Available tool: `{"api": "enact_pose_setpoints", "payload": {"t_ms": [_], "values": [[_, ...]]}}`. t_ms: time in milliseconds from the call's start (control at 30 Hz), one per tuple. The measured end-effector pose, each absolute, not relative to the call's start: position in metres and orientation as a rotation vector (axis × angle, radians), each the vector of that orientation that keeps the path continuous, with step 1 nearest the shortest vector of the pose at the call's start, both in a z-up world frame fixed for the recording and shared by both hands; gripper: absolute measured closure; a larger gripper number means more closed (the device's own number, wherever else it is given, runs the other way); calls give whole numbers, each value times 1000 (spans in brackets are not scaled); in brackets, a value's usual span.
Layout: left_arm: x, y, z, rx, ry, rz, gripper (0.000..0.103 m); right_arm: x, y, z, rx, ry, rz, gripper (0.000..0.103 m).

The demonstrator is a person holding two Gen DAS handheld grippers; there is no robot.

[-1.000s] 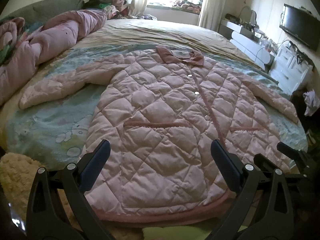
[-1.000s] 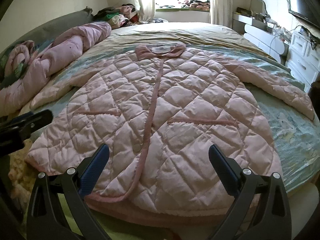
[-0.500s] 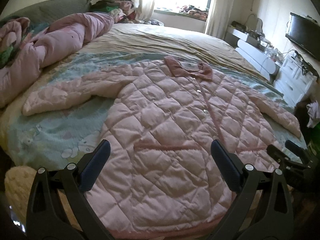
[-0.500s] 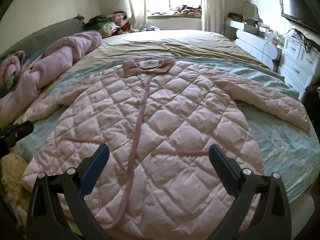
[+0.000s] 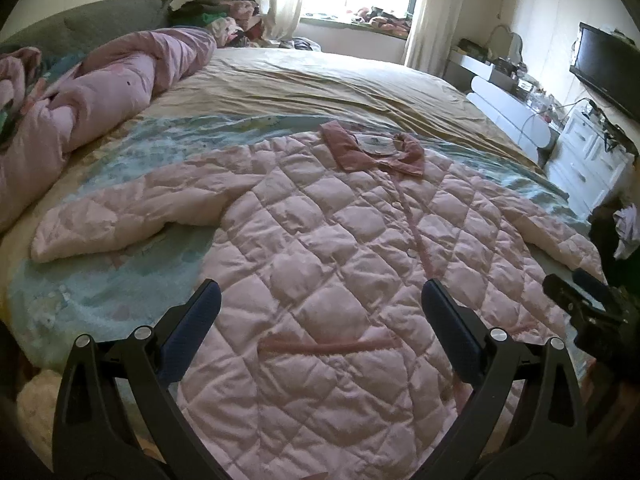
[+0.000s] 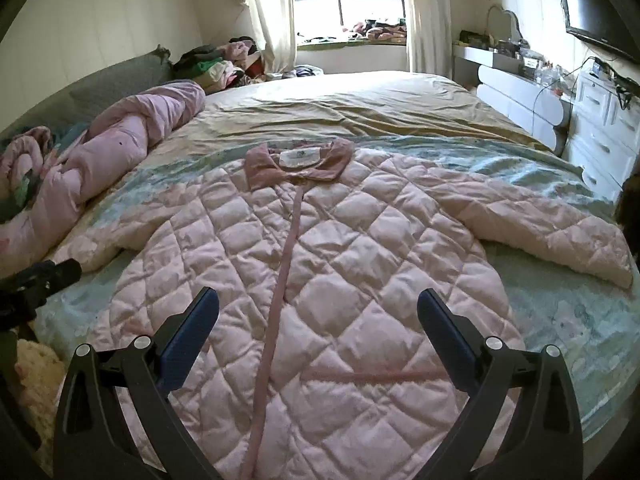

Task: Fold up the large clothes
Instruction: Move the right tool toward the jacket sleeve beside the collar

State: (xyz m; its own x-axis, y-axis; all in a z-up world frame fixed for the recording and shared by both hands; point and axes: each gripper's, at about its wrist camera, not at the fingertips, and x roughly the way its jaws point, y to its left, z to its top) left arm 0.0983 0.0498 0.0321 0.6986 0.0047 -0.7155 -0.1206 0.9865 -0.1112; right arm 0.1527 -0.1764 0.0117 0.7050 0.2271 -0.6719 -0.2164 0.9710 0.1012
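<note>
A large pink quilted coat (image 5: pixel 340 264) (image 6: pixel 320 272) lies flat on the bed, front up, its darker pink collar (image 5: pixel 372 152) (image 6: pixel 298 160) toward the far side and both sleeves spread out. My left gripper (image 5: pixel 320 312) hovers open above the coat's lower left half, nothing between its fingers. My right gripper (image 6: pixel 318 316) is open too, above the lower middle of the coat by the button strip (image 6: pixel 280 288). Each gripper shows at the edge of the other's view: the right one (image 5: pixel 588 304), the left one (image 6: pixel 40 280).
A rumpled pink duvet (image 5: pixel 92 112) lies along the bed's left side. The bed (image 6: pixel 360 108) carries a tan sheet beyond a light blue blanket (image 5: pixel 92 292). A white dresser (image 6: pixel 600 140) and a wall TV (image 5: pixel 608 64) stand at the right. Clothes are piled near the window.
Both grippers have moved forward and higher over the coat, so its hem has slid out of view below. Both stay open; the coat has not moved.
</note>
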Motion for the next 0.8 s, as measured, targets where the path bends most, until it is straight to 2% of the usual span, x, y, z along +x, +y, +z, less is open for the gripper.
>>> {"api": "enact_pose_setpoints", "payload": {"t_ms": [800], "values": [[197,20,38,-47,875,30,9,229,-196,37,111,719,186,4]]}}
